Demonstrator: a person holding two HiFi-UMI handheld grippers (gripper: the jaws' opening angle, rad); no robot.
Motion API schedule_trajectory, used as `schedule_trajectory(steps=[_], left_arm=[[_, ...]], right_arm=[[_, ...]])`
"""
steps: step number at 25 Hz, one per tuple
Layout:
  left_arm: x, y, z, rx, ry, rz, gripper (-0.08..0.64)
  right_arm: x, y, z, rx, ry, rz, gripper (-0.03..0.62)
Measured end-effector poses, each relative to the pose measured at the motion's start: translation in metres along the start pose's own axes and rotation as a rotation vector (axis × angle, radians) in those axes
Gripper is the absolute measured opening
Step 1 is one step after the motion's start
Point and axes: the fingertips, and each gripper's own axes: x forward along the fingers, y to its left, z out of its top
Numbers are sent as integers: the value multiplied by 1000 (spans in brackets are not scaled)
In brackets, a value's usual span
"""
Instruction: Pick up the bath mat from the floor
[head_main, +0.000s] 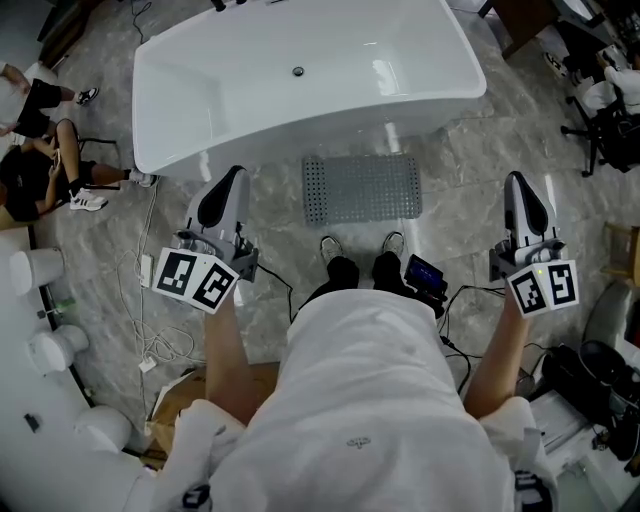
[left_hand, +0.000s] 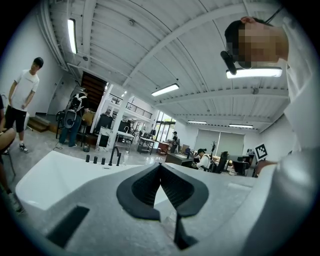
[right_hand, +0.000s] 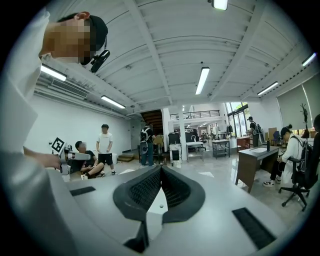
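The grey perforated bath mat (head_main: 362, 188) lies flat on the marble floor, just in front of the white bathtub (head_main: 300, 75) and ahead of the person's shoes. My left gripper (head_main: 222, 200) is held up at the left of the mat, well above the floor, jaws shut and empty. My right gripper (head_main: 524, 205) is raised at the right of the mat, also shut on nothing. In the left gripper view the closed jaws (left_hand: 160, 166) point level across the room over the tub. The right gripper (right_hand: 160, 169) likewise points out into the hall. The mat appears in neither gripper view.
Cables and a power strip (head_main: 148, 270) trail on the floor at the left. A person sits on a chair (head_main: 45, 165) at the far left. An office chair (head_main: 605, 125) stands at the right. A cardboard box (head_main: 190, 395) and gear lie near the person's feet.
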Motion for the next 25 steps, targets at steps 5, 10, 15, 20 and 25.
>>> schedule_trajectory(steps=[5, 10, 15, 20, 25], left_arm=[[-6, 5, -21, -29, 34, -28, 6], [2, 1, -48, -52, 77, -48, 6], [19, -9, -77, -64, 129, -28, 6], [29, -9, -115, -79, 197, 32, 6], [43, -11, -166, -195, 264, 126, 6]], right_arm=[[-3, 12, -27, 17, 61, -10, 3], [-10, 8, -53, 33, 121, -53, 3], [-10, -16, -88, 35, 195, -56, 3], [-5, -48, -139, 4, 283, -30, 3], [-1, -91, -207, 31, 394, 18, 3]])
